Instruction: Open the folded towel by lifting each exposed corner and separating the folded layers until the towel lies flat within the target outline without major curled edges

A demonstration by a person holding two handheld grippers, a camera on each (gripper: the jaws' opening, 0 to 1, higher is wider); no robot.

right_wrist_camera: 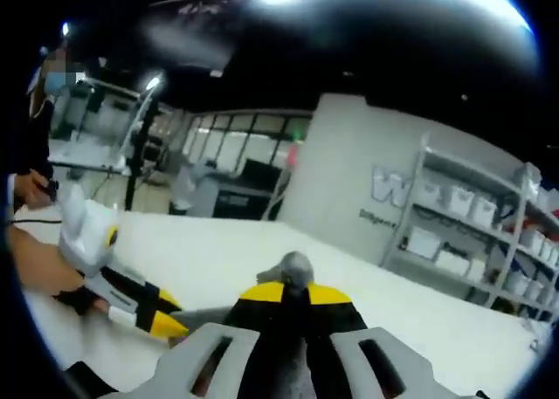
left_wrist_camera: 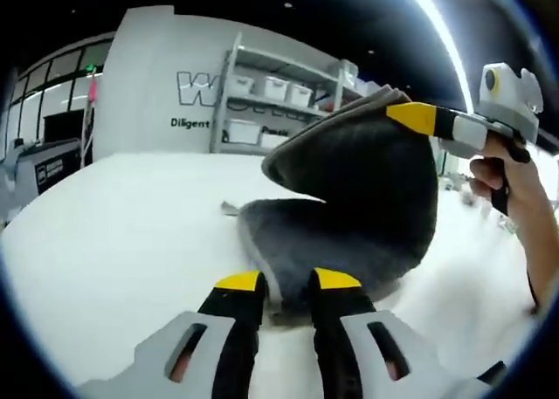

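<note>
On the white table [left_wrist_camera: 113, 233] lies the grey towel [left_wrist_camera: 349, 207], its lower edge resting on the surface and its upper layer peeled up into a tall curl. Down low in the left gripper view, the left gripper [left_wrist_camera: 286, 281] pinches the towel's near edge, jaws clamped on the cloth. Up at the top, the right gripper [left_wrist_camera: 410, 117] grips the raised corner, held by a hand [left_wrist_camera: 515, 185]. Over in the right gripper view, the right gripper's jaws sit closed on grey fabric, with the left gripper alongside.
</note>
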